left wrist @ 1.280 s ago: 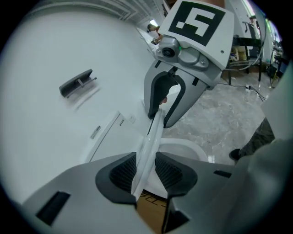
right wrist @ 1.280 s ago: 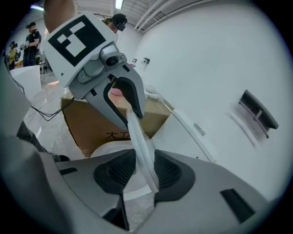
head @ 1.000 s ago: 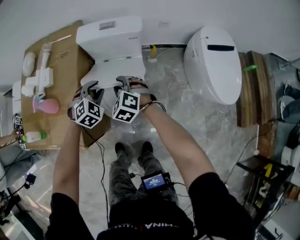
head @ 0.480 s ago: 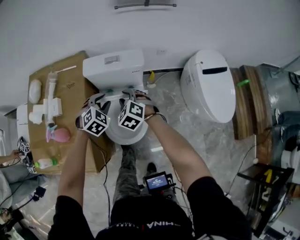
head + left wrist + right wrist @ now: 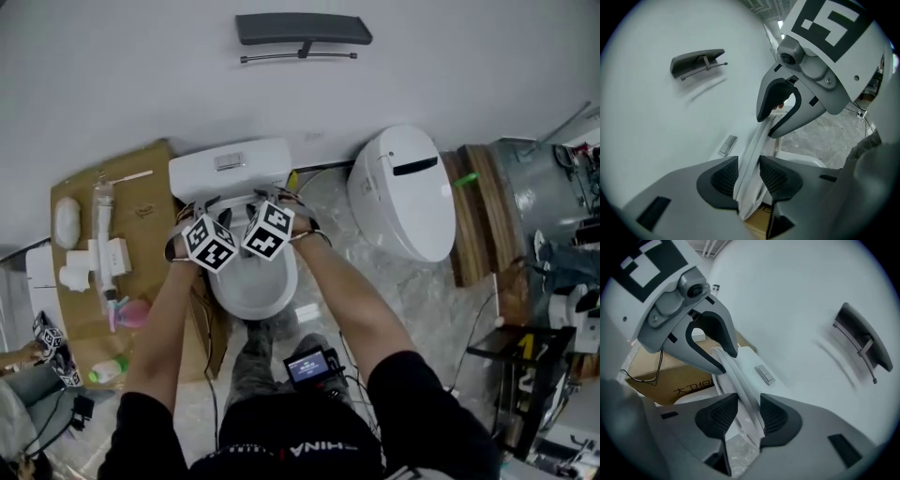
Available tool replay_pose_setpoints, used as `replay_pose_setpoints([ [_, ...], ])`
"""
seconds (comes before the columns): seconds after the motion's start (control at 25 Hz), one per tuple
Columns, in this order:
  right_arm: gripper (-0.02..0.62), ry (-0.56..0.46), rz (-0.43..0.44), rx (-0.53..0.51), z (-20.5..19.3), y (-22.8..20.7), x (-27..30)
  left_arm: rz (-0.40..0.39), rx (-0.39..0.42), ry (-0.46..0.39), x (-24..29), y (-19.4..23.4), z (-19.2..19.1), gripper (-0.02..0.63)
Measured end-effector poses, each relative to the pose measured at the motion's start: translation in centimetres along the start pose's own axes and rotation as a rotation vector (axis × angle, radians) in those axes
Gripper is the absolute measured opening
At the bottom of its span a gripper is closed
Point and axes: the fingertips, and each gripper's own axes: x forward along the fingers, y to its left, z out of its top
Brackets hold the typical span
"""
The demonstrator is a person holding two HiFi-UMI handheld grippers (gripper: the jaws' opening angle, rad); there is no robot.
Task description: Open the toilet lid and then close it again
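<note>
1. We see the left gripper (image 5: 199, 210) and the right gripper (image 5: 273, 195) side by side at the near toilet, just in front of its cistern (image 5: 230, 169).
2. Left gripper (image 5: 749, 174): the jaws are clamped on the edge of the toilet lid (image 5: 751, 154), and the ribbed pads (image 5: 725, 177) press on both of its faces.
3. Right gripper (image 5: 749, 414): the jaws have just been opening a little. The toilet lid (image 5: 743, 380) sits between them, and both pads (image 5: 774, 417) look to be in contact with it (any gap is too thin to tell).
4. The lid is lifted off the bowl (image 5: 251, 286) and stands steeply, close to the cistern, whose flush button (image 5: 728, 144) shows just behind it.
5. Each gripper view catches the other gripper's jaws further along the same lid edge: the right gripper (image 5: 780, 110) and the left gripper (image 5: 713, 345).
6. In the head view a cardboard box (image 5: 141, 211) touches the toilet on the person's left.
7. A second white toilet (image 5: 398, 192) with its lid down stands nearby on the right.
8. A dark wall shelf (image 5: 302, 30) is mounted above the cistern.
</note>
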Motion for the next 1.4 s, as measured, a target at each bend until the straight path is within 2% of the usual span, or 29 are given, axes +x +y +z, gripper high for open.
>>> replay_pose_setpoints([
  [0.32, 0.15, 0.004, -0.006, 0.022, 1.4, -2.9, 1.6, 0.026, 0.022, -0.046, 1.7, 3.0, 0.9, 0.143],
  [0.88, 0.15, -0.042, 0.061, 0.001, 3.1, -6.8, 4.7, 0.009, -0.007, 0.004, 4.8, 7.1, 2.0, 0.149],
  [1.12, 0.15, -0.069, 0.081, -0.03, 3.1, -6.8, 4.6, 0.04, -0.007, -0.004, 4.8, 7.0, 2.1, 0.158],
  [1.28, 0.15, -0.059, 0.098, -0.03, 3.1, -6.5, 4.5, 0.092, 0.026, 0.003, 4.3, 7.0, 1.9, 0.158],
  [1.4, 0.15, -0.055, 0.101, -0.039, 3.1, -6.7, 4.3, 0.114, 0.008, -0.001, 3.6, 7.0, 2.1, 0.156],
])
